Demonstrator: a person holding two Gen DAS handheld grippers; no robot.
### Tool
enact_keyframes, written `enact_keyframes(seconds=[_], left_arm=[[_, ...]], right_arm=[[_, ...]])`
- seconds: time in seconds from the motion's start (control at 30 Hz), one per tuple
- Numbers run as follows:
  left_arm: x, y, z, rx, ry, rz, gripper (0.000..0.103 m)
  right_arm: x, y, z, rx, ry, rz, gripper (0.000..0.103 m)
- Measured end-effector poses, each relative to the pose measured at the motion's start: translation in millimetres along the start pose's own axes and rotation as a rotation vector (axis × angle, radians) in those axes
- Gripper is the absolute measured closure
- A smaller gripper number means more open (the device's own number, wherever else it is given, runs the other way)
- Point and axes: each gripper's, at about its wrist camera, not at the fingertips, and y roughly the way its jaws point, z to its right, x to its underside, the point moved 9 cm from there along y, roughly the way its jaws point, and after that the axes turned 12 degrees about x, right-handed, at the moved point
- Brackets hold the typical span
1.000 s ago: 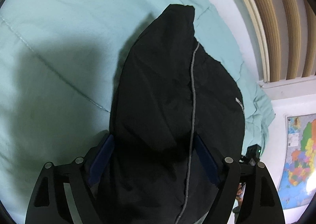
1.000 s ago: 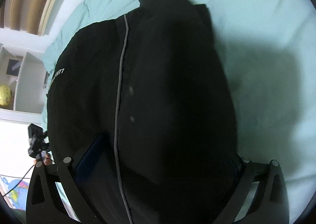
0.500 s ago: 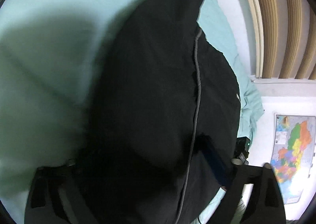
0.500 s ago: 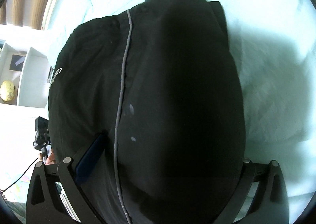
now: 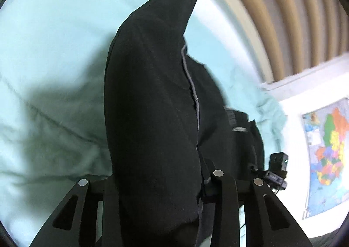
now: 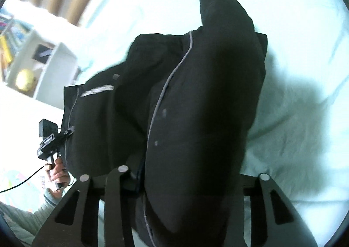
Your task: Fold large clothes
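I have the black jacket (image 5: 152,116) bunched in my left claw (image 5: 157,183), narrowed onto it. My right claw (image 6: 187,181) grips it too, fabric trailing toward 12 o'clock over the bed (image 6: 305,51).

A black jacket (image 5: 152,103) with grey piping hangs bunched over the pale green bedspread (image 5: 50,51), filling the middle of both wrist views and blocking the way straight ahead of each gripper. Open bedspread lies to the left of the jacket in the left wrist view and to its right (image 6: 305,72) in the right wrist view, with nothing standing on it. On the inner side, the left gripper (image 6: 49,138) and the hand (image 6: 57,173) holding it sit close against the jacket's edge. Beyond the bed's far edge stand a white shelf unit (image 6: 56,66), slatted wood panelling (image 5: 294,18) and a wall map (image 5: 327,155).
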Motion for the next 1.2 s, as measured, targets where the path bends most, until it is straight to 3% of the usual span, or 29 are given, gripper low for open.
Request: enact_keyframes(seconds=[0.07, 0.27, 0.43, 0.6, 0.73, 0.87, 0.97, 1.07, 1.1, 1.13, 1.2], left_arm=[[-1.0, -10.9, 36.2, 0.044, 0.052, 0.028, 0.067], [14.1, -48.5, 118.1, 0.080, 0.200, 0.055, 0.067], [51.8, -81.2, 161.9, 0.105, 0.265, 0.049, 0.067], [97.4, -72.2, 174.7, 0.106, 0.242, 0.002, 0.067], [150.6, -75.7, 139.2, 0.074, 0.156, -0.074, 0.067], [199.2, -68.7, 69.9, -0.039, 0.050, -0.156, 0.067], [218.9, -65.2, 23.4, -0.096, -0.048, -0.117, 0.065], [228.8, -68.5, -24.5, -0.097, -0.202, -0.089, 0.051], [231.3, -67.9, -35.8, -0.089, -0.243, -0.093, 0.047], [234.2, -65.0, -44.2, -0.061, -0.291, -0.103, 0.039], [237.8, -63.4, -53.4, -0.004, -0.368, -0.129, 0.035]], right_arm=[[0.2, -22.0, -18.8, -0.008, -0.034, 0.044, 0.063], [20.5, -98.9, -57.0, 0.004, -0.117, 0.141, 0.064], [61.3, -168.2, -64.6, 0.028, -0.118, 0.184, 0.064], [115.4, -202.7, -58.6, 0.100, -0.104, 0.160, 0.064], [165.3, -191.7, -40.2, 0.150, -0.049, 0.074, 0.064], [215.8, -142.2, -17.9, 0.232, 0.000, -0.070, 0.064], [241.1, -112.0, 9.1, 0.309, 0.063, -0.120, 0.054], [249.6, -105.9, 45.6, 0.320, 0.212, -0.106, 0.038], [252.1, -105.9, 56.1, 0.306, 0.271, -0.104, 0.037], [254.2, -106.6, 63.6, 0.292, 0.310, -0.103, 0.035], [258.5, -111.2, 77.9, 0.300, 0.347, -0.103, 0.031]])
